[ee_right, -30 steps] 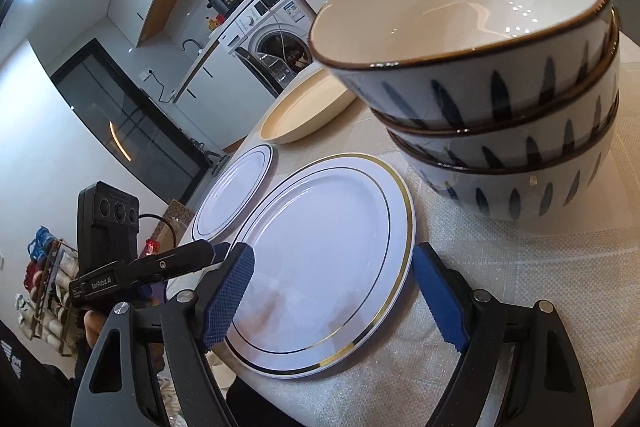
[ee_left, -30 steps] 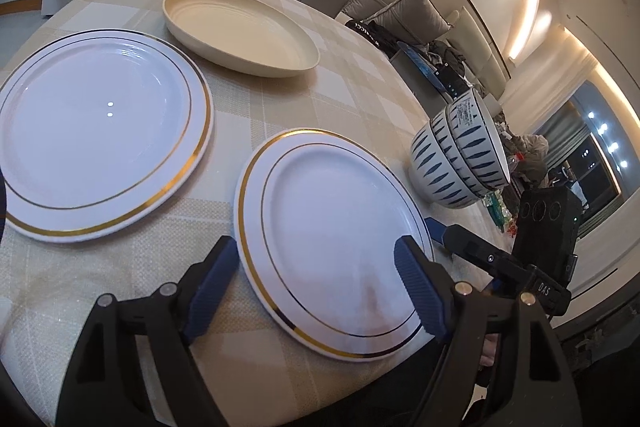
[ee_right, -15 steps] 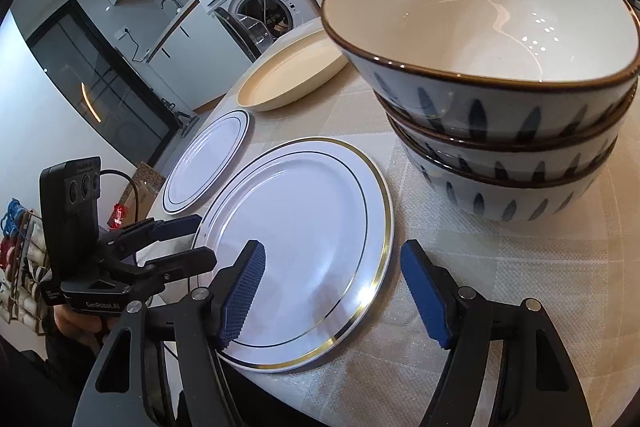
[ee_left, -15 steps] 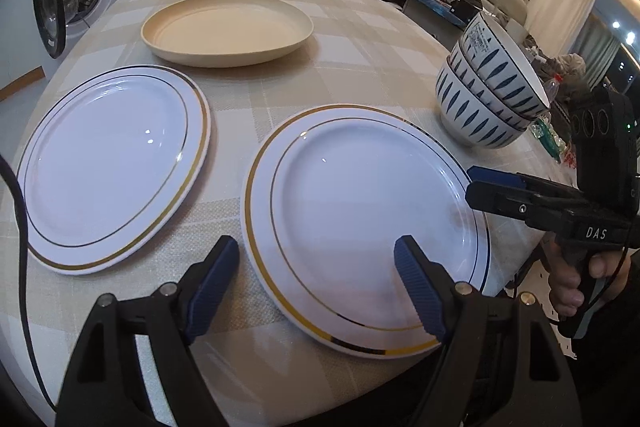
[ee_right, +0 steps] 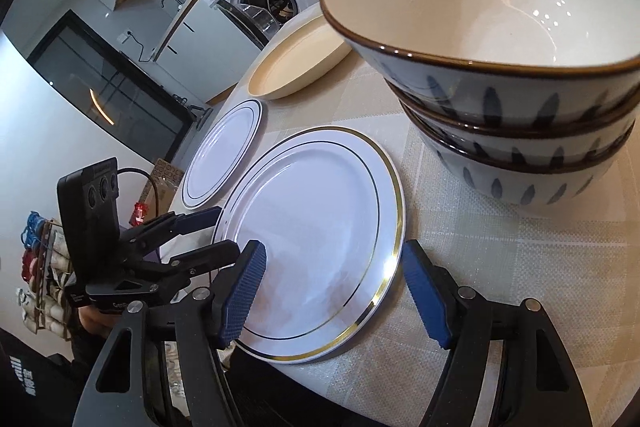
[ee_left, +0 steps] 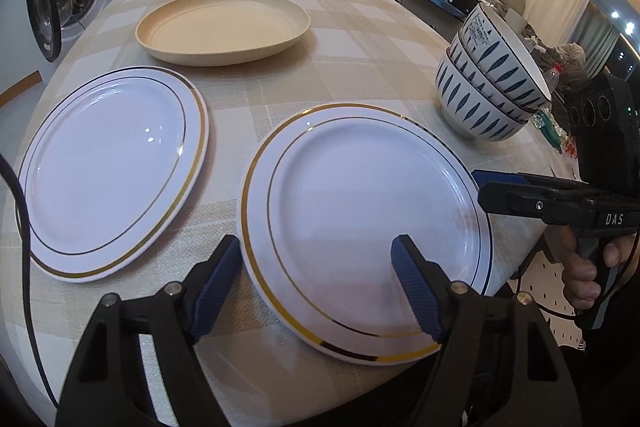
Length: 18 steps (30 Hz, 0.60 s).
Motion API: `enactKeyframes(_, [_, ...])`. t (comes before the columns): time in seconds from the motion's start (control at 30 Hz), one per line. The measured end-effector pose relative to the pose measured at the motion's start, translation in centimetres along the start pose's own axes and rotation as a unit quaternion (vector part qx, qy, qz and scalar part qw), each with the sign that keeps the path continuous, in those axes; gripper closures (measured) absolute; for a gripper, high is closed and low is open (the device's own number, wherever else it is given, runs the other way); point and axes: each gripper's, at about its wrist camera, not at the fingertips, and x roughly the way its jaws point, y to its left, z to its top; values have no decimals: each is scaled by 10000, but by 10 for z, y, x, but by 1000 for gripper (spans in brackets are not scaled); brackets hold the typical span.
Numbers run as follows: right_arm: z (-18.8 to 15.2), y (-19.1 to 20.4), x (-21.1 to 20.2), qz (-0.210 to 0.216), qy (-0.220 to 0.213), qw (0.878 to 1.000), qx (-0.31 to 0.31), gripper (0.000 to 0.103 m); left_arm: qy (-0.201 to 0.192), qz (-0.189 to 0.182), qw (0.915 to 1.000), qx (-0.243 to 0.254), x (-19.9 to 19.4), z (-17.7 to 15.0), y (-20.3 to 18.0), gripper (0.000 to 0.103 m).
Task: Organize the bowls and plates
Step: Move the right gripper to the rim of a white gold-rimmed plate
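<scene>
Left gripper [ee_left: 316, 279] over the near gold-rimmed plate [ee_left: 360, 215], jaws apart and closing with its edge between them, right gripper [ee_right: 332, 291] spread at the same plate's rim (gripping nothing), second plate [ee_left: 108, 167] alongside, cream dish [ee_left: 222, 27] behind, 3 stacked bowls [ee_right: 520, 99] at the right on the checked tablecloth [ee_left: 360, 67].

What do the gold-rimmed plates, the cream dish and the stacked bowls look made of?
Gold-rimmed plates: glossy white, thin; plastic or glazed ceramic, unclear.
Cream dish: matte, no glare; probably plastic or fibre composite.
Stacked bowls: glazed ceramic, with sharp highlights, dark rims and painted blue strokes.
</scene>
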Motion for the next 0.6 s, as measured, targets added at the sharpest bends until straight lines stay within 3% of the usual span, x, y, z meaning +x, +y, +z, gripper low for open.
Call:
enactKeyframes(0.27, [-3, -12, -6, 562, 181, 9977, 328, 33, 46, 86, 9999, 114, 2, 1, -2, 27])
enactKeyframes(0.4, [-5, -2, -3, 268, 191, 9994, -73, 34, 46, 18, 10000, 35, 0, 1, 0, 28])
enactKeyframes(0.6, [-7, 5, -1, 60, 117, 9993, -346, 34, 20, -386, 9987, -328, -6, 0, 13, 30])
